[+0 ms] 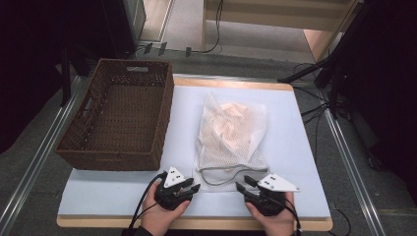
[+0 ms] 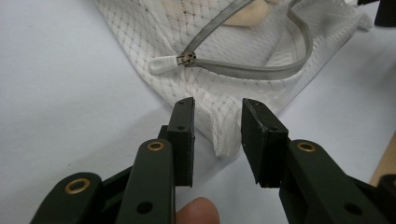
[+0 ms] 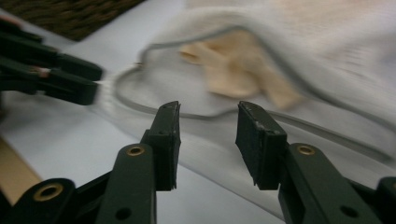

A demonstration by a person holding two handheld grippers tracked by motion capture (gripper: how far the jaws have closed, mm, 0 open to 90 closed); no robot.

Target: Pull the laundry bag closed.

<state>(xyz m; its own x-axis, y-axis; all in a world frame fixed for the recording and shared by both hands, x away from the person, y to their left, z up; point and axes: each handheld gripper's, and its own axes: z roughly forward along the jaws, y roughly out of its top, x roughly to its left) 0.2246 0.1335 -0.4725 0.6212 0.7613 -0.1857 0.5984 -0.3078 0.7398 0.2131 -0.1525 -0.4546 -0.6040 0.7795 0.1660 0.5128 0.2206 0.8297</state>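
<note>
We see a white mesh bag [image 1: 231,137] lying on the counter [image 1: 113,191], just ahead of both claws. The left claw [image 1: 193,188] is spread with nothing pinched; the bag's corner [image 2: 224,140] lies between its jaws, not touched. The right claw [image 1: 242,186] is also spread and holds nothing. A brown basket [image 1: 118,115] stands ahead and left of the left claw, with bare counter between. The counter edge runs close behind both hands. The left gripper view shows the grey zipper [image 2: 247,70] and its white pull [image 2: 163,64]; the right gripper view shows beige cloth [image 3: 238,74] inside the bag.
</note>
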